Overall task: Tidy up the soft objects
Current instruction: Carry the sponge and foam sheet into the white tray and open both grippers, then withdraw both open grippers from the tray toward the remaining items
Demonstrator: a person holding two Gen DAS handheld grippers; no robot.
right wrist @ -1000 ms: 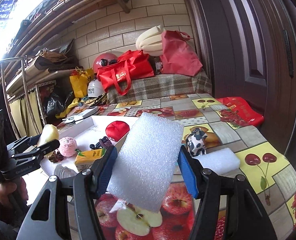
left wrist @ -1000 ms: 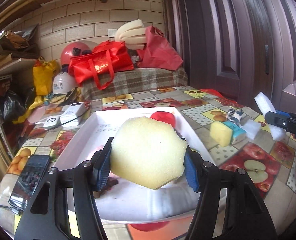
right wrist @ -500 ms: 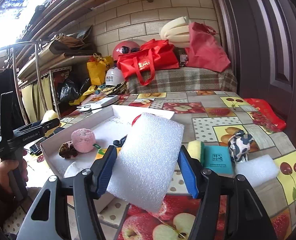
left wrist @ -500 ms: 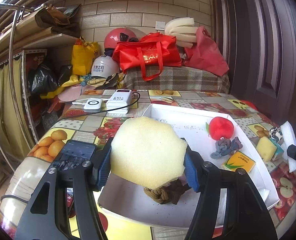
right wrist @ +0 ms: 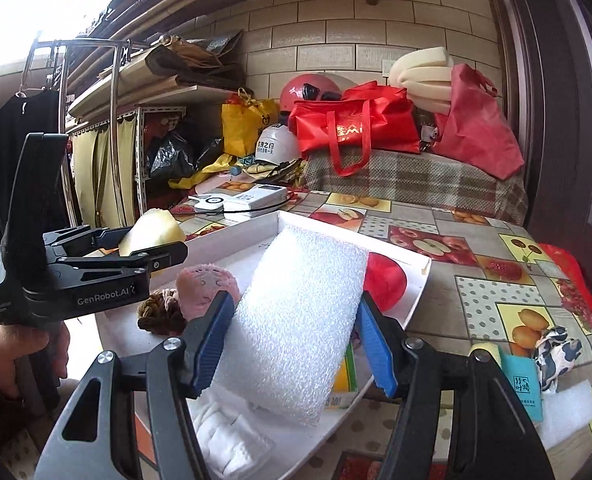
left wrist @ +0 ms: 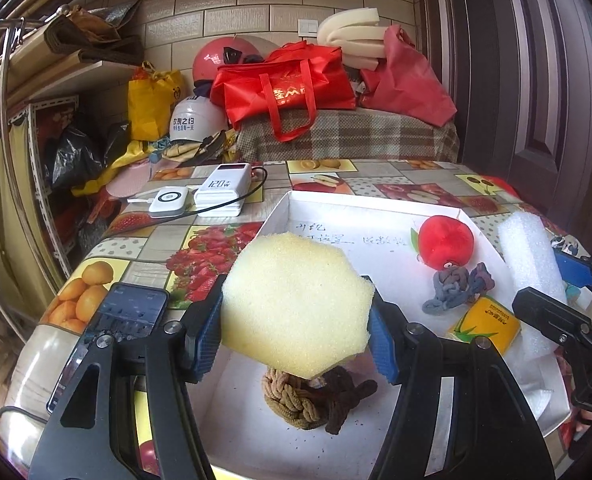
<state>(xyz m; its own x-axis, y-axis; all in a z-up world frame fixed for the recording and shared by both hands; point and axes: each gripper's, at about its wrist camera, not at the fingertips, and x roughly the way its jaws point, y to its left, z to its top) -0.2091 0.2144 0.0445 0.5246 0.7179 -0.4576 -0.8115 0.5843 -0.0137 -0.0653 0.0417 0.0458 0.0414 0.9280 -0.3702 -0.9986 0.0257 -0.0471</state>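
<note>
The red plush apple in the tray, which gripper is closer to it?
Right. The right gripper, holding white foam, sits just beside the apple. The left gripper, gripping the yellow sponge, hovers over the tray's near end.

Power bank [left wrist: 224,189] — "120W"; left tongs [right wrist: 136,242] — "GenRobot.AI".

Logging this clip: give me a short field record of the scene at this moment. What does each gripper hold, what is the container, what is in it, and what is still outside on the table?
left gripper: shut on yellow sponge, over the tray
right gripper: shut on white foam block, over the tray
container: white tray on the fruit-print tablecloth
in tray: red plush apple, grey knotted cord, brown knotted rope, yellow packet, pink plush
outside tray: cow-print toy, small white foam piece
</note>
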